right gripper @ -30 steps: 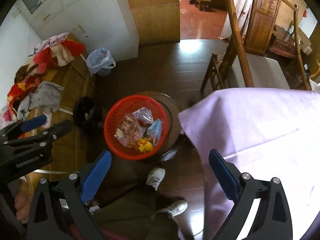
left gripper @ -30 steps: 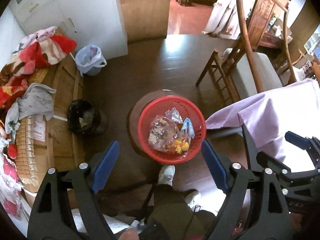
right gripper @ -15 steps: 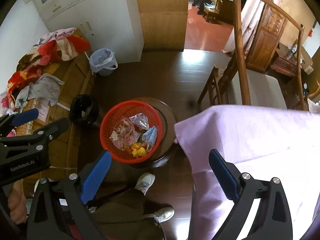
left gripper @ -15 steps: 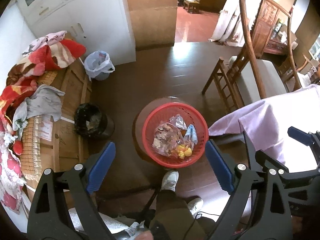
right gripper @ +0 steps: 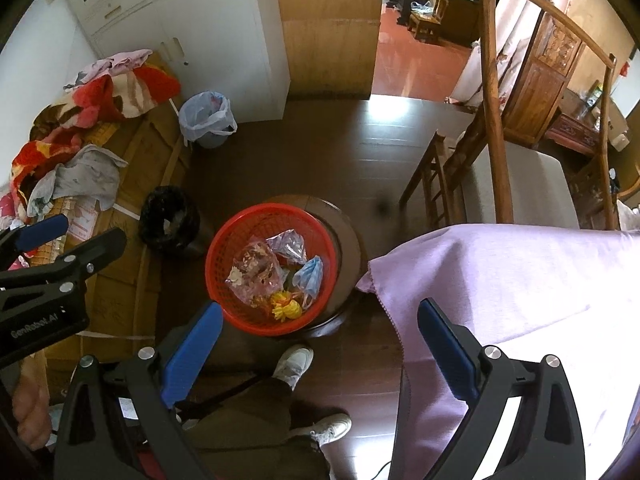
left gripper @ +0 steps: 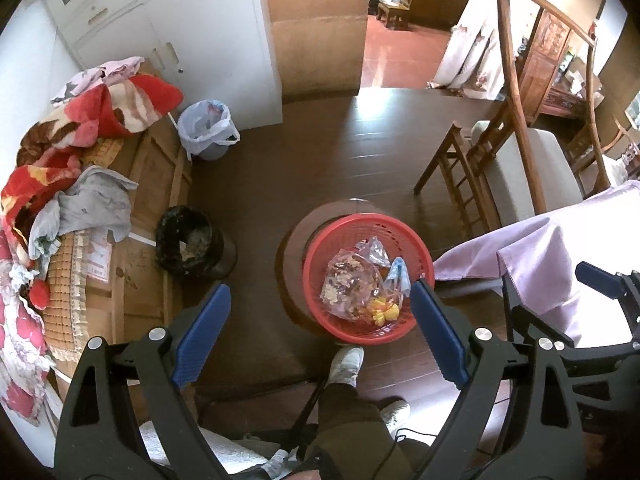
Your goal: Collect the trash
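The left gripper [left gripper: 320, 328] hangs high above the floor, its blue-padded jaws spread wide and holding nothing; the right gripper [right gripper: 320, 344] beside it is likewise released and empty, both aimed steeply downward. Seen from the left wrist, at about one o'clock from the gap between the jaws, sits the round red plastic mesh basket [left gripper: 320, 252], resting on a low round dark wooden stool [left gripper: 294, 236], probably raised there so trash can be dropped in from standing height. Inside lie the collected pieces: a crumpled clear plastic bag of scraps [left gripper: 350, 286], a pale blue face mask [left gripper: 400, 276] and a small yellow wrapper [left gripper: 384, 312]. The person's white sneaker [left gripper: 346, 364] stands just below the basket at six o'clock. Further out, at ten o'clock, a black-lined bin [left gripper: 188, 240] stands against a low wooden bed [left gripper: 152, 184] piled with red blankets, and a lilac cloth-covered desk [right gripper: 520, 280] fills the three o'clock side, showing no trash on its visible part.
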The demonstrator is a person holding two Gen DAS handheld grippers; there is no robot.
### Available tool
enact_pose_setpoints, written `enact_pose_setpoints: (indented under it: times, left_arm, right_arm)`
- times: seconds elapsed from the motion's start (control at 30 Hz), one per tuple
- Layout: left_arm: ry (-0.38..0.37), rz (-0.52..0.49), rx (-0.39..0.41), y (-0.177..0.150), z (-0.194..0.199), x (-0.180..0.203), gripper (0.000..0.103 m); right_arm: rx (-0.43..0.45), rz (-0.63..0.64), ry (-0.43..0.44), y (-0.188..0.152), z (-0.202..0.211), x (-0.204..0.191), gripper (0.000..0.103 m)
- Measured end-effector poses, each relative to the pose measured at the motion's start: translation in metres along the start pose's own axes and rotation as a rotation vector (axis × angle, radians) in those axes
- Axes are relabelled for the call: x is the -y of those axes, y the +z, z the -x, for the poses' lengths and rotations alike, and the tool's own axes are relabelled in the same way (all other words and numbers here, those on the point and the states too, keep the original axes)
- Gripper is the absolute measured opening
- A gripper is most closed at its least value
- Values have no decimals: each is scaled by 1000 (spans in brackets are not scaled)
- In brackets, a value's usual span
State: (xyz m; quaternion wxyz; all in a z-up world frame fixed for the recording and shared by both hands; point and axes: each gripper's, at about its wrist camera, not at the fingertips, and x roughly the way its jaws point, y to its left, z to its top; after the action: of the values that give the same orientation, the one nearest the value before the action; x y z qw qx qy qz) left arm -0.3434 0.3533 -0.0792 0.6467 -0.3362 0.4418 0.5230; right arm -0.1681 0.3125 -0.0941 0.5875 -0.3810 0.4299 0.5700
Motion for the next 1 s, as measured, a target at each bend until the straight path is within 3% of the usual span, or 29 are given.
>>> enact_pose_setpoints:
  times: [1.0]
  left_arm:
    - [-6,-30,0,2,-6,-6,88]
  right_arm:
    - [-24,-14,-15,1,-8,-5,96]
